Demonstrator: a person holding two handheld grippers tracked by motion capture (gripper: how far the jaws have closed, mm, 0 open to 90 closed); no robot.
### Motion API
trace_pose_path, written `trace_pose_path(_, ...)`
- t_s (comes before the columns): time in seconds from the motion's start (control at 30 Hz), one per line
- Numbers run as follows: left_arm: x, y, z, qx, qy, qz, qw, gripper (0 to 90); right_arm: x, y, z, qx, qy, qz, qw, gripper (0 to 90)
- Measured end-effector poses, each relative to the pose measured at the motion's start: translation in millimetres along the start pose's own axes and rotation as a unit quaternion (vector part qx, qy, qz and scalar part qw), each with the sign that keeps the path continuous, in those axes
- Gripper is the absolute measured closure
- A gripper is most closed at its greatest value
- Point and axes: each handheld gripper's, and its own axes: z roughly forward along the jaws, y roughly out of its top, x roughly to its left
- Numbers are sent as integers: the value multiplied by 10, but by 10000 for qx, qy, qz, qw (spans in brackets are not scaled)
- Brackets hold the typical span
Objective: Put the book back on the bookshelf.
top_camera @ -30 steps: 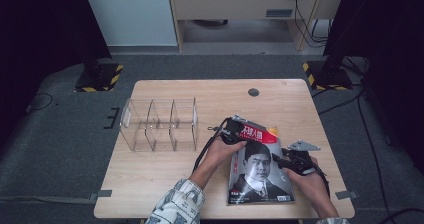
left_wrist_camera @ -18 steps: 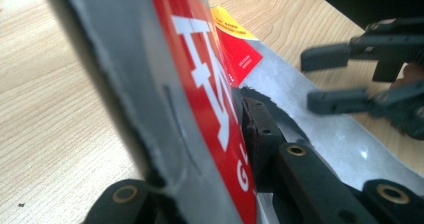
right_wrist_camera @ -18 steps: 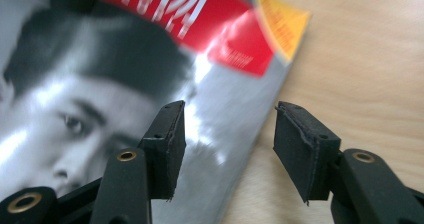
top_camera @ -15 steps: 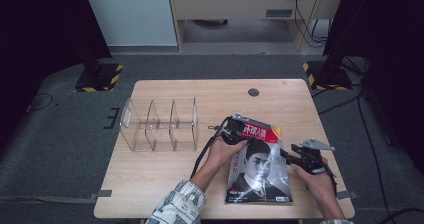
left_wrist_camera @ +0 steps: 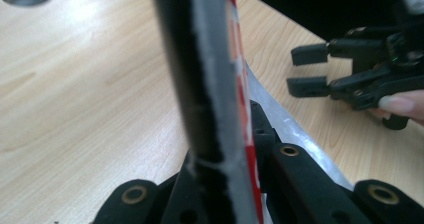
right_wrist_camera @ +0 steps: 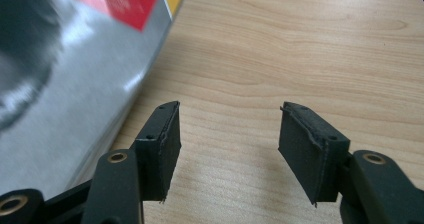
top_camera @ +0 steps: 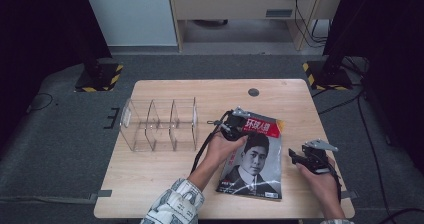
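A magazine (top_camera: 256, 160) with a portrait cover and a red title band lies on the wooden table (top_camera: 165, 169), its far edge raised. My left gripper (top_camera: 241, 121) is shut on that far edge, and its jaws have just been closing on it. In the left gripper view the edge of the magazine (left_wrist_camera: 220, 84) stands between the jaws of my left gripper (left_wrist_camera: 225, 149). My right gripper (top_camera: 293, 156) hovers just right of the magazine, open. Its jaws have just been opening, and in the right gripper view nothing sits between the jaws of my right gripper (right_wrist_camera: 229, 134), with the magazine (right_wrist_camera: 75, 84) at the left.
A clear acrylic divider box (top_camera: 157, 124) with several compartments stands at the table's left. A round cable hole (top_camera: 253, 92) is at the far edge. Bare wood lies between the box and the magazine. My right gripper (left_wrist_camera: 306, 69) also shows far off in the left gripper view.
My left gripper has risen with the magazine's far edge in it. The right gripper has drawn off to the right, away from the magazine's right edge.
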Motion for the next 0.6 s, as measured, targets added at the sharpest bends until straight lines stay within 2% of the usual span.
trace_pose_path(0.5, -29, 86, -209, -356, 32, 128, 9993, 864, 58, -35, 73, 240, -4, -247, 9994, 366)
trace_pose_path(0.6, -46, 116, -255, -418, 23, 157, 9990, 864, 73, -38, 84, 250, -8, -219, 9994, 347)
